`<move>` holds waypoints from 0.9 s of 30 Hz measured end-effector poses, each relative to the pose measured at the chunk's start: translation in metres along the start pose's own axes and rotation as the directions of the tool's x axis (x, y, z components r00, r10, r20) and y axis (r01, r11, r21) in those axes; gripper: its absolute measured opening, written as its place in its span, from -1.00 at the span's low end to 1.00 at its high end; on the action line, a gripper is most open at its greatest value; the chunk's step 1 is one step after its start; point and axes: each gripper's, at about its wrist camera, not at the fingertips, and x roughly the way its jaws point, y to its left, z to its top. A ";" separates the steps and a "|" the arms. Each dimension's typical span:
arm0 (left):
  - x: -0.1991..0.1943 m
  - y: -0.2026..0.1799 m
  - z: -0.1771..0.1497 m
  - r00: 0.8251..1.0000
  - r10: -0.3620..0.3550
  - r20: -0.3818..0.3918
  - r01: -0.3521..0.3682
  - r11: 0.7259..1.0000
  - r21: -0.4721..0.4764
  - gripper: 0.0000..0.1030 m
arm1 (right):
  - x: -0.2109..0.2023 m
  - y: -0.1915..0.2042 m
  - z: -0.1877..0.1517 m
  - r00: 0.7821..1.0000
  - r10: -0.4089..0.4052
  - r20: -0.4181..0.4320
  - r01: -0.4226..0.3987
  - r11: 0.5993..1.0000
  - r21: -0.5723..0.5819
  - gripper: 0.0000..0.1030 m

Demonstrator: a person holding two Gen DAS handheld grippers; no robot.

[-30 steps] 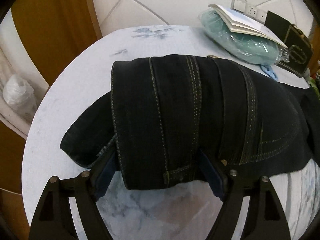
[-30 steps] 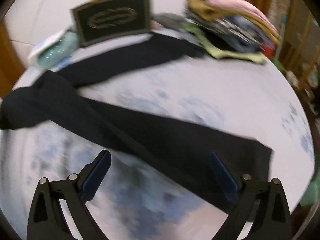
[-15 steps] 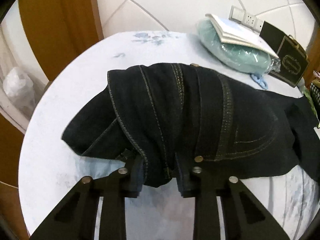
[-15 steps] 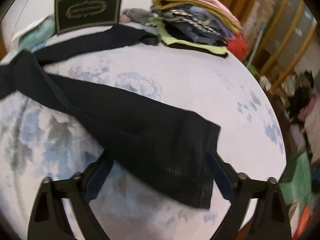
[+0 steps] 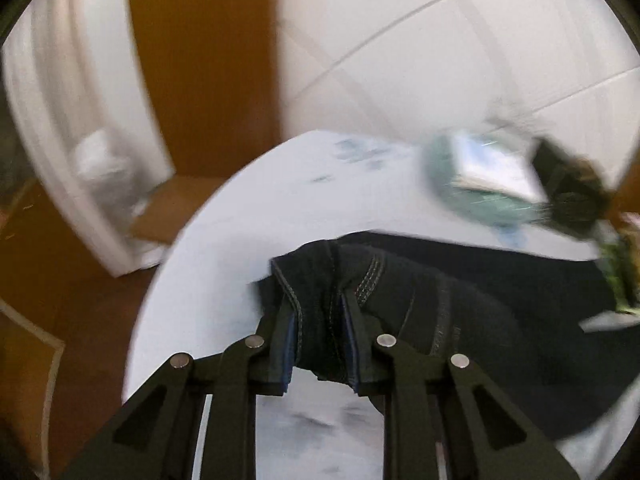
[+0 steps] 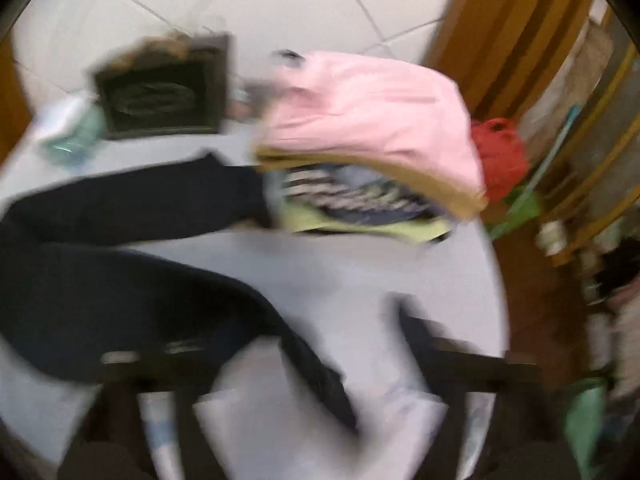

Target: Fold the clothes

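- Left gripper (image 5: 320, 332): black two-finger claw with blue pads, pinching a bunched fold of the dark indigo denim jeans with pale contrast stitching (image 5: 420, 304); the fabric fills the gap between the fingers.
- Right gripper (image 6: 320, 360): heavily smeared by motion blur; a trouser leg crosses between its fingers, but whether they are spread or pressed together cannot be told.
- Dark indigo denim jeans, location: waist end lifted at the left claw near the table's edge; the rest trails over the round table covered in a white cloth with faded blue flowers (image 5: 280, 200). In the right wrist view two legs (image 6: 132, 200) lie spread on that cloth, the farther one reaching the clothes pile.
- Stack of folded clothes (image 6: 372, 160): pink garment on top, tan layer beneath, then striped dark pieces and a yellow-green item at the bottom; sits at the table's far side.
- Dark rectangular box with gold ornament (image 6: 164, 92): stands at the far rim of the table, just left of the pile; contents not visible.
- Teal cushion-like bundle in clear plastic (image 5: 476, 192): holds a white booklet (image 5: 492, 164) on top, next to the dark box.
- Red plastic bag (image 6: 498, 152): off the table, behind the pile; contents cannot be told.
- White plastic bag (image 5: 104, 168): beside the wooden door frame, blurred.
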 end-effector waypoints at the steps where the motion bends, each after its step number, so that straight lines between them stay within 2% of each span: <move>1: 0.014 0.005 -0.001 0.999 0.035 -0.023 -0.035 0.999 -0.015 -0.62 | 0.011 -0.004 0.004 1.000 0.005 -0.003 -0.005 1.000 0.008 0.69; 3: 0.043 0.014 -0.012 0.993 0.083 -0.084 -0.087 0.995 -0.042 -0.62 | 0.023 -0.013 -0.003 0.998 0.069 0.008 -0.069 0.996 0.056 0.69; 6: 0.072 0.015 -0.032 0.982 0.118 -0.145 -0.126 0.991 -0.047 -0.63 | 0.040 -0.022 -0.041 0.991 0.136 0.011 -0.136 0.982 0.134 0.69; 10: 0.087 0.014 -0.047 0.979 0.122 -0.160 -0.134 0.989 -0.065 -0.63 | 0.069 -0.023 -0.086 0.973 0.227 -0.034 -0.213 0.949 0.231 0.65; 11: 0.088 0.015 -0.050 0.980 0.118 -0.159 -0.131 0.989 -0.073 -0.62 | 0.078 -0.023 -0.094 0.970 0.236 -0.052 -0.216 0.943 0.254 0.59; 14: 0.082 0.018 -0.053 0.981 0.114 -0.156 -0.126 0.990 -0.067 -0.62 | 0.103 -0.020 -0.117 0.964 0.246 -0.102 -0.203 0.927 0.316 0.58; 19: 0.084 0.022 -0.055 0.982 0.107 -0.155 -0.118 0.991 -0.061 -0.62 | 0.133 -0.007 -0.130 0.956 0.258 -0.137 -0.191 0.907 0.376 0.54; 20: 0.083 0.022 -0.056 0.982 0.105 -0.155 -0.116 0.991 -0.062 -0.62 | 0.133 0.001 -0.129 0.964 0.226 -0.143 -0.165 0.923 0.347 0.31; 21: 0.081 0.023 -0.057 0.982 0.104 -0.155 -0.114 0.992 -0.062 -0.62 | 0.132 0.009 -0.127 0.971 0.190 -0.146 -0.137 0.939 0.314 -0.11; 22: 0.077 0.022 -0.057 0.982 0.104 -0.155 -0.114 0.992 -0.055 -0.62 | 0.131 0.017 -0.125 0.977 0.153 -0.147 -0.107 0.954 0.282 -0.32; 23: 0.073 0.021 -0.057 0.982 0.105 -0.155 -0.114 0.992 -0.048 -0.62 | 0.129 0.023 -0.122 0.981 0.120 -0.152 -0.077 0.963 0.260 -0.64; 27: 0.035 0.026 -0.057 0.989 0.076 -0.123 -0.080 0.996 -0.034 -0.62 | 0.072 0.006 -0.128 0.998 0.025 -0.064 -0.008 0.967 0.254 -0.65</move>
